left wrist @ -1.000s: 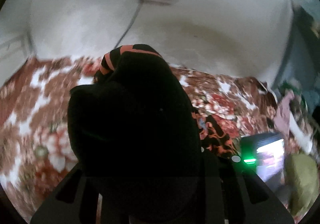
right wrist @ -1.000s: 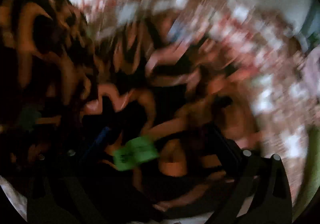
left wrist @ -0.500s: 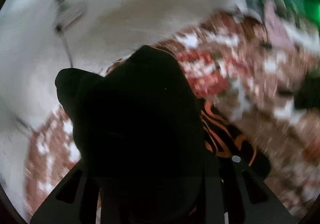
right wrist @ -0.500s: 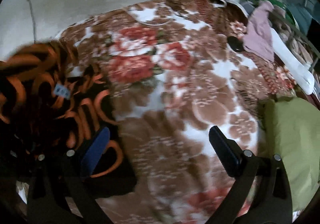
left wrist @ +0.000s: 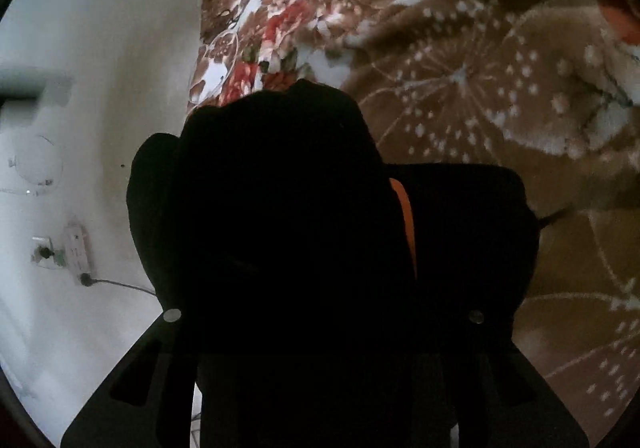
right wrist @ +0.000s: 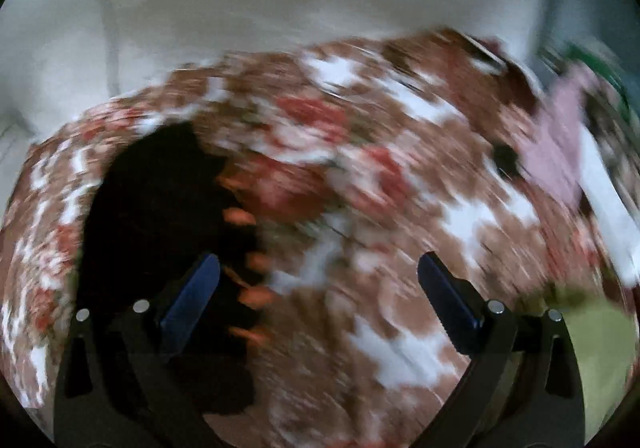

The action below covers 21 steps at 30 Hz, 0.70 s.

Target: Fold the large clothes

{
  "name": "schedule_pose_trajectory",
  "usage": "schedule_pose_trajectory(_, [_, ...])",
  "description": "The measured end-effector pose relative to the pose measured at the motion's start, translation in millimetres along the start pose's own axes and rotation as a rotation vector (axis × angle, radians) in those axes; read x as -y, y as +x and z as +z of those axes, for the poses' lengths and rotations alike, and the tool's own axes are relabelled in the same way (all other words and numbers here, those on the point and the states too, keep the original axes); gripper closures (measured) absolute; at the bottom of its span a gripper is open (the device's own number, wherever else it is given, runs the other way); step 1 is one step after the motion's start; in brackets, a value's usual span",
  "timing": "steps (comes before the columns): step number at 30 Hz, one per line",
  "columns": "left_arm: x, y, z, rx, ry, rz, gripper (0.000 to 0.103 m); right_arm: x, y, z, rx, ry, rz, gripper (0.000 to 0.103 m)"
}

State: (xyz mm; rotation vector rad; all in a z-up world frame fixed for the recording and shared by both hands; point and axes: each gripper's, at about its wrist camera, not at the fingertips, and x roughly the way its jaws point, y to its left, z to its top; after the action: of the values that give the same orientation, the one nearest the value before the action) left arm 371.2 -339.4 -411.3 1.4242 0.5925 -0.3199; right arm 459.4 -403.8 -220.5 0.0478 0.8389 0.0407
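Left wrist view: a bunched mass of the black garment fills the centre and hides the fingers of the left claw. Only a thin orange streak of its print shows at the right of the bunch. The cloth sits between the jaws, which are easing apart; the pads themselves are buried, but the fabric is still gathered in the claw. View is rolled sideways: the white wall with a socket and cable takes the left half, and the floral blanket on the bed takes the right and upper part, close behind the bunch.

Right wrist view, heavily blurred. The right claw stands wide, with nothing between its blue-padded fingers. It hangs over the brown, white and red blanket. The garment lies as a dark heap with orange marks on the blanket at the near left, partly behind the left finger of this claw. At the far right, a pale pink cloth and a white item lie at the blanket's edge; a green pillow is at the near right. A small dark object sits on the blanket near the pink cloth; too blurred to tell what it is.
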Motion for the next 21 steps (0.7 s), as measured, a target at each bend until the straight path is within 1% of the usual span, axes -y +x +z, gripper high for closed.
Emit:
schedule_pose_trajectory(1, [-1,0,-2,0.001,0.004,0.001,0.074,-22,10,14,0.010,-0.029,0.075,0.005])
schedule_pose_trajectory(2, [-1,-1,-4,0.002,0.007,0.004,0.074,-37,21,23,-0.006,-0.048,0.114,0.005])
schedule_pose_trajectory(3, [2,-3,-8,0.005,0.013,0.010,0.074,-56,39,34,-0.040,-0.080,0.141,0.005])
schedule_pose_trajectory(4, [4,-3,-8,0.008,0.019,0.013,0.074,-70,52,39,-0.064,-0.117,0.142,0.005])
schedule_pose_trajectory(5, [6,-4,-10,0.010,0.021,0.019,0.074,-85,70,44,-0.082,-0.176,0.121,0.005])
schedule_pose_trajectory(6, [6,-2,-6,0.011,0.021,0.021,0.074,-97,87,47,-0.098,-0.235,0.087,0.005])
schedule_pose_trajectory(7, [7,-3,-6,0.010,0.023,0.024,0.074,-105,109,48,-0.123,-0.296,0.022,0.005])
schedule_pose_trajectory(8, [7,-4,-7,0.009,0.020,0.024,0.074,-106,129,49,-0.152,-0.325,-0.029,0.005])
schedule_pose_trajectory(9, [8,-4,-6,0.009,0.019,0.026,0.074,-104,139,49,-0.167,-0.325,-0.037,0.005])
schedule_pose_trajectory(10, [10,-5,-6,0.010,0.020,0.031,0.074,-99,155,49,-0.198,-0.329,-0.029,0.005])
schedule_pose_trajectory(14, [27,-8,-7,0.028,0.050,0.093,0.073,-93,191,38,-0.242,-0.417,-0.026,0.005])
schedule_pose_trajectory(16, [31,-10,-10,0.057,0.038,0.108,0.072,-84,210,34,-0.280,-0.391,-0.019,0.005])
schedule_pose_trajectory(18, [25,-15,-13,0.076,-0.011,0.103,0.066,-77,214,30,-0.274,-0.358,-0.013,0.005])
schedule_pose_trajectory(19, [20,-20,-16,0.092,-0.038,0.087,0.056,-77,211,29,-0.263,-0.354,-0.014,0.005])
schedule_pose_trajectory(20, [14,-30,-22,0.118,-0.073,0.061,0.036,-77,206,29,-0.247,-0.351,-0.019,0.005])
schedule_pose_trajectory(21, [6,-42,-28,0.147,-0.108,0.024,0.026,-76,200,28,-0.231,-0.351,-0.030,0.005])
